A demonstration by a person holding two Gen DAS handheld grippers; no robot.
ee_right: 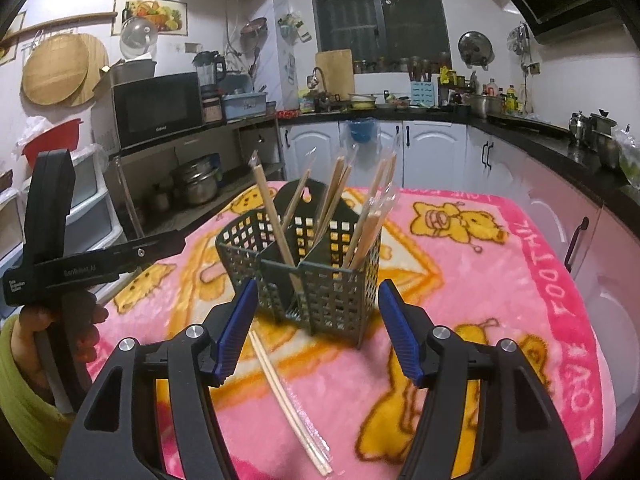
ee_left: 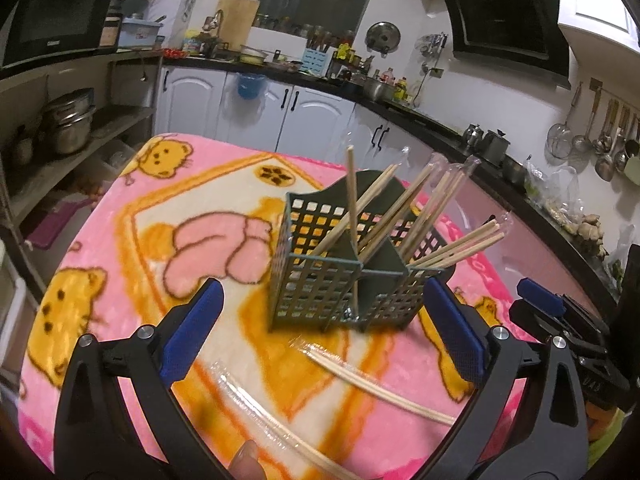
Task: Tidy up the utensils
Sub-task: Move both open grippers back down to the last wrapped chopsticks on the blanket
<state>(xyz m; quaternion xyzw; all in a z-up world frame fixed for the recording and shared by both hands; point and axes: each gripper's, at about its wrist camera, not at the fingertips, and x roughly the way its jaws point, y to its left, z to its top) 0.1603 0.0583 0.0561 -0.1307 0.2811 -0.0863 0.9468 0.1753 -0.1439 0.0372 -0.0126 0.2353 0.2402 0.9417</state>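
One wrapped chopstick pair (ee_right: 290, 402) lay loose on the blanket-covered counter (ee_right: 480, 280), just ahead of and between the half-open, empty jaws of the right tool (ee_right: 318, 334), short of the holder (ee_right: 304, 276), so a low mid-length pinch was judged best, while the left tool (ee_left: 320, 332) was held wide and empty.

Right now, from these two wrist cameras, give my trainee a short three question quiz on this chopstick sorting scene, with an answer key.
1. True or false: the dark green perforated plastic utensil caddy stands upright on the pink cartoon-bear fleece blanket.
2. Where does the clear-wrapped pair of wooden chopsticks lie? A in the caddy, B on the blanket in front of the caddy, C in a claw.
3. Fill in: the left claw and the right claw are both ____.

Key
1. True.
2. B.
3. Open; nothing sits between the pads of either.
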